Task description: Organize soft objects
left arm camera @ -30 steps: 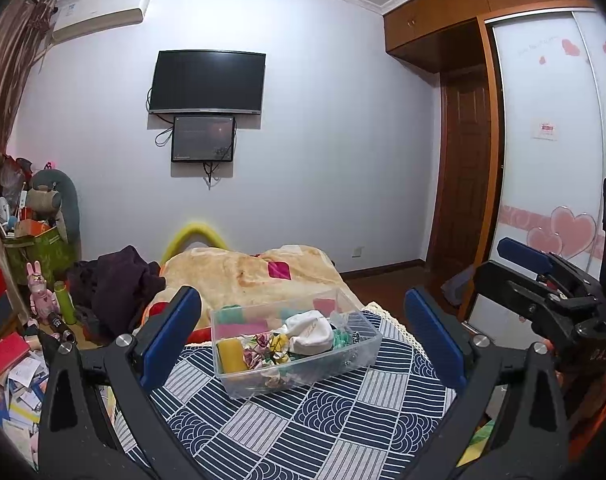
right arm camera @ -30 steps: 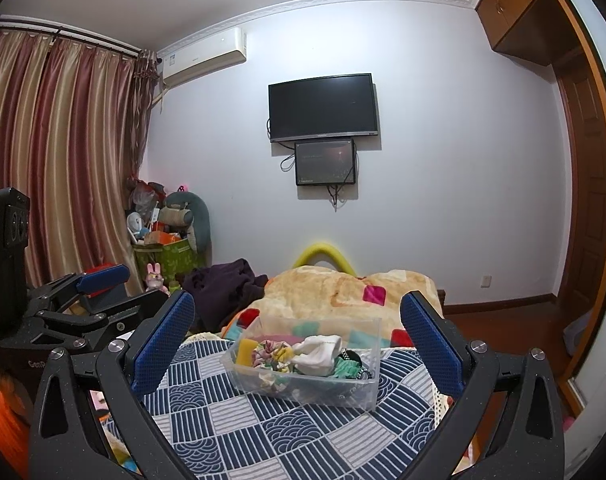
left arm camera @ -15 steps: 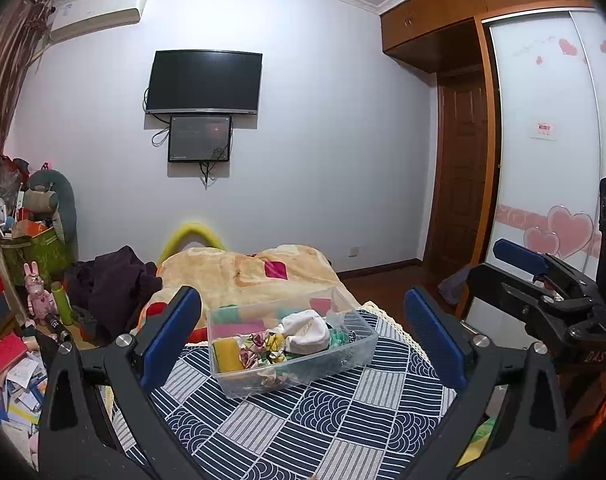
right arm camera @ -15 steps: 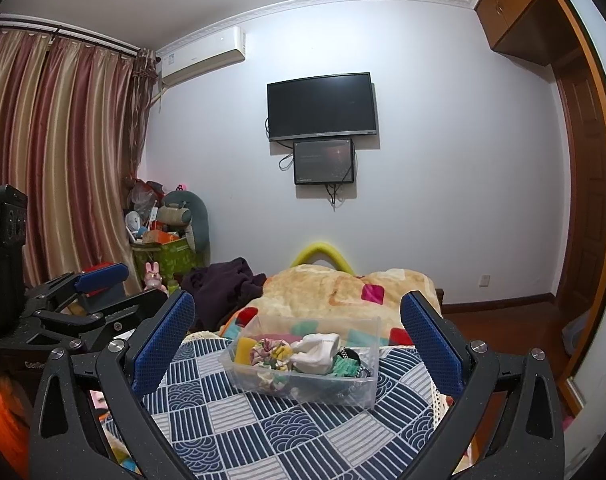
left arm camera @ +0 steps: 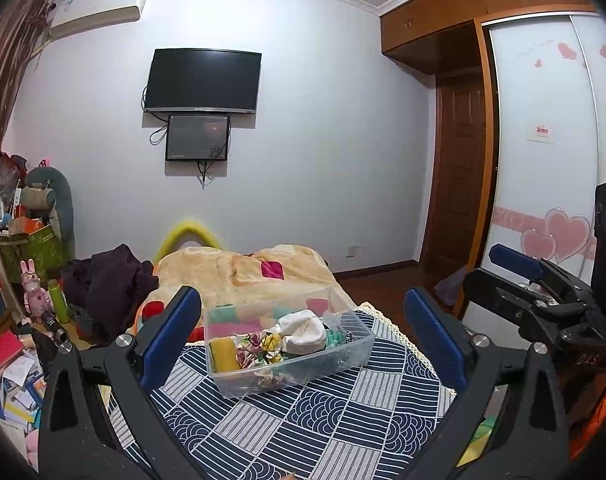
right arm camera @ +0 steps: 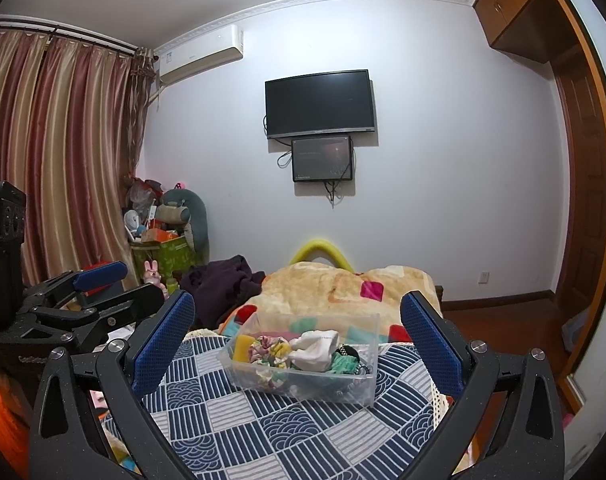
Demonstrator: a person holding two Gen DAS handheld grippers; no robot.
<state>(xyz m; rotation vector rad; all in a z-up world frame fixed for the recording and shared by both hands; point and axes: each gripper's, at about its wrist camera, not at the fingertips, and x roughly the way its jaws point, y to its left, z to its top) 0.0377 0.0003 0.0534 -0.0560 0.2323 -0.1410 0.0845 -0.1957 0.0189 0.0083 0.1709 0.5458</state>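
A clear plastic box (left arm camera: 335,356) stands on a blue-and-white patterned cloth (left arm camera: 323,420). It holds a white sock (left arm camera: 305,330), a yellow sponge (left arm camera: 223,354), floral scrunchies (left arm camera: 259,346) and green soft items. My left gripper (left arm camera: 303,336) is open and empty, held short of the box. In the right wrist view the box (right arm camera: 359,386) holds the same sock (right arm camera: 317,346) and sponge (right arm camera: 242,347). My right gripper (right arm camera: 297,340) is open and empty, also short of the box. Each gripper shows at the edge of the other's view.
A beige blanket (left arm camera: 239,272) and dark clothes (left arm camera: 111,280) lie on the bed behind the box. Toys, books and a green bag (left arm camera: 35,248) crowd the left floor. A wardrobe (left arm camera: 543,184) and door (left arm camera: 459,184) stand on the right. A TV (right arm camera: 319,102) hangs on the wall.
Both wrist views have shifted only slightly; the box sits a touch lower and nearer in frame. Both grippers stay open and empty.
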